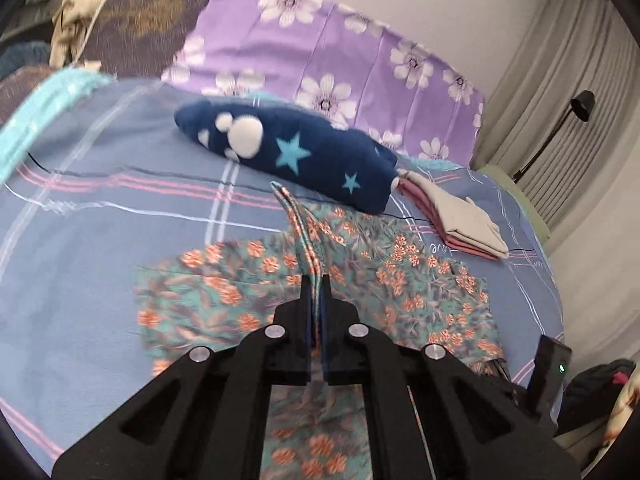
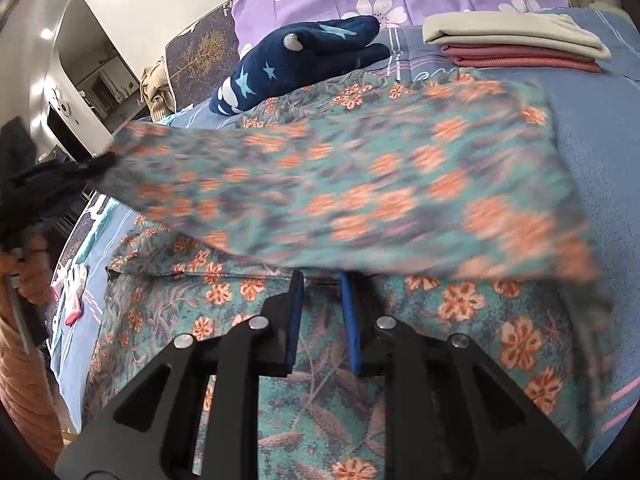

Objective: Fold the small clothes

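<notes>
Navy star cushion (image 1: 304,156) beside folded stack (image 1: 460,220)

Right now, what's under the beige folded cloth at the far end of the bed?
Under the beige folded cloth lies a folded dusty-pink garment, stacked on the blue plaid bedsheet. Only the pink edges show; anything further inside the stack is covered.

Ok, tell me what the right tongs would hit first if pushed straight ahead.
Probably the lifted flap of the floral garment hanging just beyond the open right tongs; motion blur makes the depth uncertain.
</notes>
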Demonstrator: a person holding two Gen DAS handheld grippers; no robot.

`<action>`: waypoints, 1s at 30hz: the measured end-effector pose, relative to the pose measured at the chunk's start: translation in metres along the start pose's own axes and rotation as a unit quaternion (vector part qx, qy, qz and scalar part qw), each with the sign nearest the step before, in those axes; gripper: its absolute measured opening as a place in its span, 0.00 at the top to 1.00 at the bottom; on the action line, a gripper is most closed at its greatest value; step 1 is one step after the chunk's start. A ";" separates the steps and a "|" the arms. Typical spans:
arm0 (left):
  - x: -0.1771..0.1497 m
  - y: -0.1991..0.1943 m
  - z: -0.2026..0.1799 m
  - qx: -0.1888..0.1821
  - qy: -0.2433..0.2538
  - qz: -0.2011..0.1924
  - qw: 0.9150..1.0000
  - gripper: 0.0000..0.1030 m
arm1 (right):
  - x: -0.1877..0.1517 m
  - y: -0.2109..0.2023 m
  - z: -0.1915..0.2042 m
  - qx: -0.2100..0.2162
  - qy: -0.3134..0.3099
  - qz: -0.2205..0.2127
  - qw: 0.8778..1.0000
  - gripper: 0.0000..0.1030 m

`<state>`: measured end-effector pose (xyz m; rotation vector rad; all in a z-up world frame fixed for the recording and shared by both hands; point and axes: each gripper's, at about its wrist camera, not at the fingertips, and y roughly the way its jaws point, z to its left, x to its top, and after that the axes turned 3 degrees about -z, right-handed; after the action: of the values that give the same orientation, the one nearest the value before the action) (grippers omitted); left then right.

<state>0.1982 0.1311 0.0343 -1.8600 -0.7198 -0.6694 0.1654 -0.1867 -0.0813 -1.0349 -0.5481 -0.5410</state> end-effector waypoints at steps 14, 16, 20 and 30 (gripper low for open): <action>-0.049 0.017 0.064 0.102 -0.018 0.049 0.993 0.81 | 0.000 0.000 0.001 -0.005 -0.004 0.000 1.000 0.81; -0.048 0.015 0.060 0.085 -0.018 0.041 0.995 0.81 | 0.000 0.000 0.001 -0.005 -0.004 0.000 1.000 0.81; -0.053 0.029 0.043 0.070 0.000 0.041 0.997 0.69 | -0.001 -0.001 0.003 0.000 -0.007 0.001 1.000 0.77; -0.086 0.071 0.011 0.088 0.091 0.050 0.991 0.29 | 0.060 -0.076 -0.023 -0.058 -0.012 -0.075 0.995 0.50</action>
<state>0.1939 0.1022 -0.0740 -1.6392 -0.5450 -0.6778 0.1641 -0.2478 -0.0030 -1.1168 -0.6258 -0.6996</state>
